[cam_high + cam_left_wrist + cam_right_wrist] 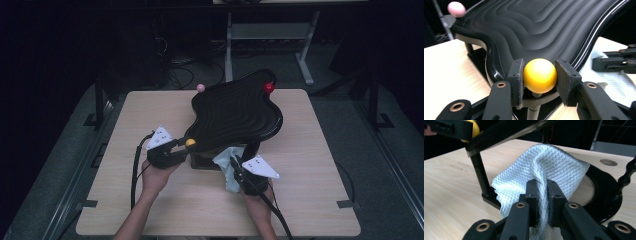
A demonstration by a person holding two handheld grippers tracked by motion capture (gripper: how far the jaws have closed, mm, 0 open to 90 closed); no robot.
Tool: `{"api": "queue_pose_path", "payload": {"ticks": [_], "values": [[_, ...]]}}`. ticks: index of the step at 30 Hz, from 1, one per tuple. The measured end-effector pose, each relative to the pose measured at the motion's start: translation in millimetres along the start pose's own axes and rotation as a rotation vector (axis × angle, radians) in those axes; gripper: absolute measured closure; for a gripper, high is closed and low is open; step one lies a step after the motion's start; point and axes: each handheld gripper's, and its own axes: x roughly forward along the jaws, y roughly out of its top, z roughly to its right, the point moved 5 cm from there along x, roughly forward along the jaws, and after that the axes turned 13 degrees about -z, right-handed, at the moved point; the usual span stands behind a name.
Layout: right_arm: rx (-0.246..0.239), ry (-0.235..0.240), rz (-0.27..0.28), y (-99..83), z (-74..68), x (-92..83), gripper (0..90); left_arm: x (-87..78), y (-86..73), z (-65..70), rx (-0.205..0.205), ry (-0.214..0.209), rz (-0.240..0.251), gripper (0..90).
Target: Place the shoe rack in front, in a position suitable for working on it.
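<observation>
A black board with wavy ridges (235,110) stands tilted on a black stand on the wooden table (310,200). It carries a pink ball (201,87) at its far left corner, a red ball (269,88) at its far right and a yellow ball (190,142) at its near left corner. My left gripper (188,146) is shut on the yellow ball (539,75), with one pad on each side. My right gripper (235,163) sits under the board's near edge, shut on a pale waffle-weave cloth (554,167) that bunches between its pads and drapes ahead onto the stand's base (604,202).
A thin black post (480,173) of the stand rises just left of the cloth. Behind the table stand white metal legs (305,65) and loose cables (180,75) on a dark floor. The table's near edge lies close to the person's forearms.
</observation>
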Motion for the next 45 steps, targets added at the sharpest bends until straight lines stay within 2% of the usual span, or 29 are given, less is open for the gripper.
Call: {"api": "queue_pose_path", "payload": {"ticks": [3,7,16,18,20,23,26,28,29,30,32,33,37,39,40,42,45], "values": [[0.007,0.012,-0.023,-4.4,0.9,2.6,80.9,-1.5,0.2,2.3,0.033,-0.026,-0.016,60.4],[0.013,-0.006,-0.055,-11.4,11.1,3.0,80.8,-2.6,-0.3,3.3,0.058,-0.054,-0.020,60.4],[0.081,-0.109,-0.095,-31.9,58.8,-8.6,80.9,-5.4,-2.0,6.3,0.126,-0.153,-0.030,60.3],[0.090,-0.141,-0.114,-33.8,71.1,-6.6,80.8,-5.6,-2.4,6.5,0.134,-0.171,-0.029,60.3],[0.105,-0.154,-0.132,-33.2,79.6,-0.7,80.8,-6.4,-3.0,6.3,0.139,-0.185,-0.030,60.3],[0.107,-0.157,-0.173,-31.8,85.1,9.7,80.8,-6.8,-3.2,4.4,0.133,-0.192,-0.031,60.1],[0.100,-0.145,-0.188,-33.0,79.4,15.4,80.8,-7.0,-3.2,1.4,0.119,-0.172,-0.029,59.8],[0.112,-0.087,-0.191,-34.4,72.7,16.3,81.1,-7.9,-3.8,-2.0,0.103,-0.157,-0.026,59.3],[0.099,-0.055,-0.204,-34.9,66.9,17.1,81.0,-8.6,-4.2,-4.9,0.094,-0.137,-0.027,59.2],[0.053,-0.039,-0.224,-35.4,59.4,18.2,80.9,-9.2,-4.4,-6.5,0.087,-0.123,-0.027,59.2],[0.015,-0.044,-0.230,-34.4,55.1,19.0,80.9,-10.3,-4.7,-9.9,0.070,-0.088,-0.032,56.8],[0.019,-0.038,-0.235,-33.1,56.8,19.0,80.9,-10.4,-4.7,-10.4,0.066,-0.082,-0.033,56.8],[0.071,-0.107,-0.219,-28.7,79.7,19.2,80.9,-10.5,-4.4,-13.9,0.043,-0.034,-0.034,57.0],[0.106,-0.097,-0.216,-28.7,87.2,19.2,80.9,-10.7,-5.2,-17.9,0.019,-0.018,-0.033,56.5],[0.108,-0.094,-0.215,-29.0,86.4,19.4,80.9,-10.7,-5.5,-19.2,0.009,-0.005,-0.031,56.8],[0.090,-0.104,-0.216,-29.0,80.2,20.3,81.2,-12.2,-6.7,-23.9,-0.011,0.046,-0.037,57.5],[0.074,-0.068,-0.217,-28.9,66.9,21.5,81.4,-17.9,-6.9,-28.3,-0.041,0.043,-0.005,54.8]]}}
